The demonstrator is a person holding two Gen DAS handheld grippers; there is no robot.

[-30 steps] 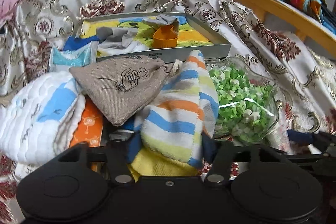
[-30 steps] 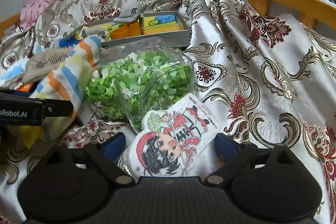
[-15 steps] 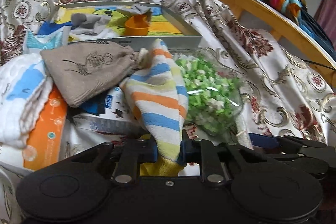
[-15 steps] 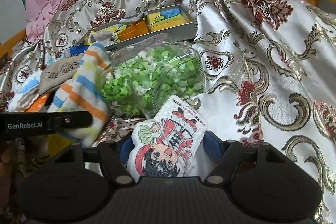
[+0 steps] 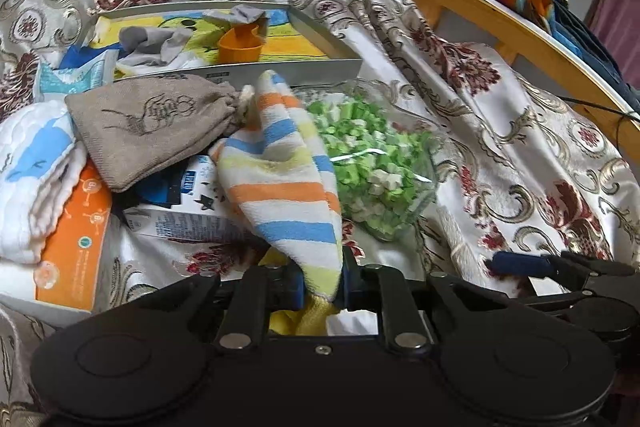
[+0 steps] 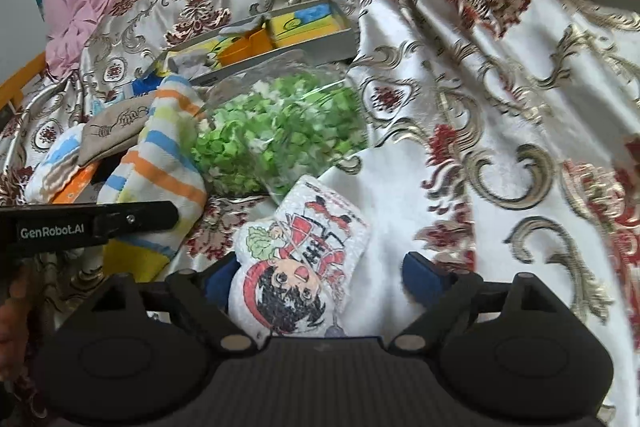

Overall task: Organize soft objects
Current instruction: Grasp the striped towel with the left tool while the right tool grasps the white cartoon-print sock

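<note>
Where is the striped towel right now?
In the left wrist view the striped towel sits centre frame, pinched in the closing left gripper, between the brown pouch and green bag.

"GenRobot.AI" in white on the black left claw (image 6: 96,227), other print too blurred

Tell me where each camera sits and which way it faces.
Left wrist: on the left gripper, angled down at the bed; its jaws are closing on the striped towel; right gripper shows.
Right wrist: on the right gripper, jaws opening around the cartoon cloth; left gripper's finger shows.
Shared: towel, green bag, tray.
</note>
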